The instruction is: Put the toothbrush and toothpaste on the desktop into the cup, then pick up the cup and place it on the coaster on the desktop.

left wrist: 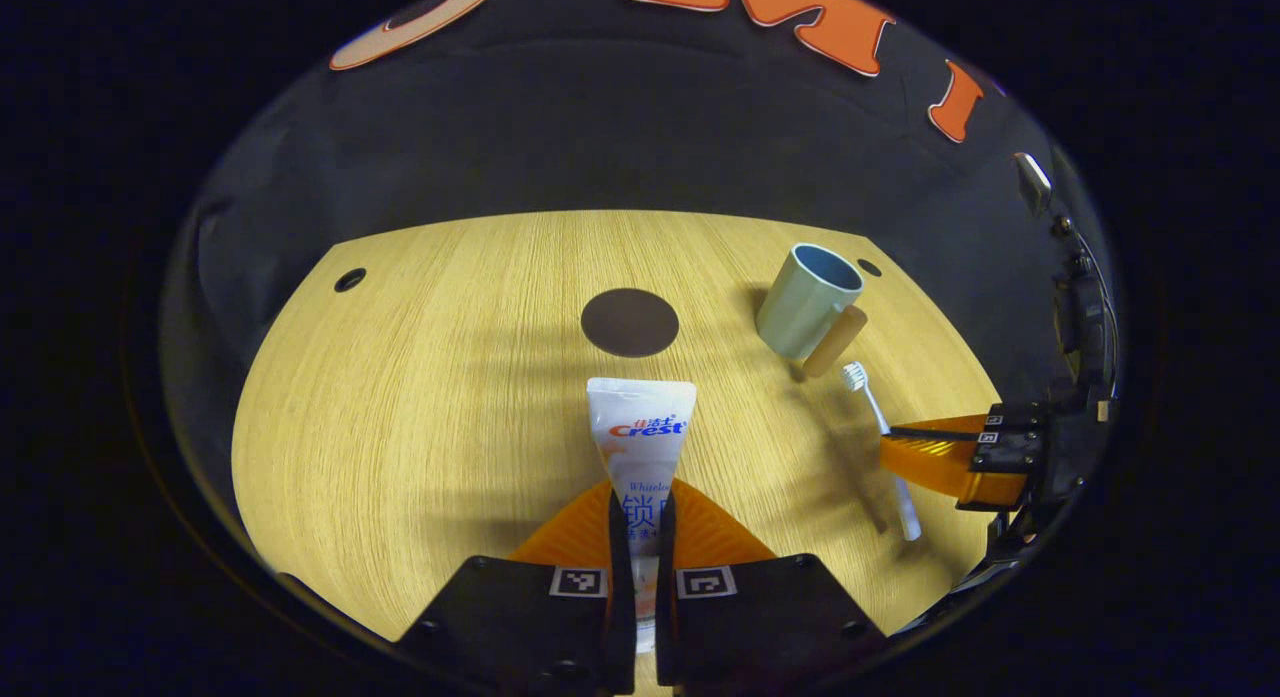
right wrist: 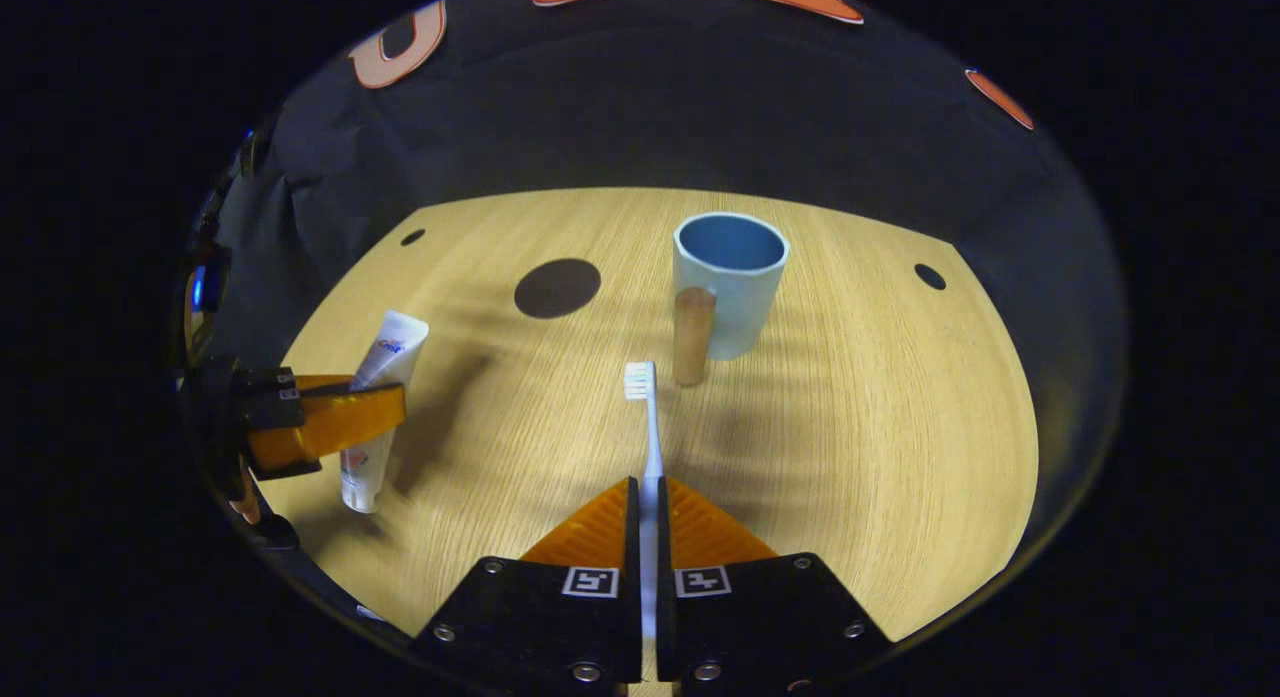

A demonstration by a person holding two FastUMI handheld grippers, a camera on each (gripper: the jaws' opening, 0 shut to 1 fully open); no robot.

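L gripper: jaws narrow, clamped on the toothpaste, tube pointing fwd over the desk; from the right gripper view the tube hangs lifted at the desk's left edge. R gripper: jaws narrow, pinching the toothbrush by its handle, bristle head fwd toward the cup. Cup upright on desk, empty, wooden handle facing the R gripper. Dark round coaster lies bare, left of cup, apart from it.
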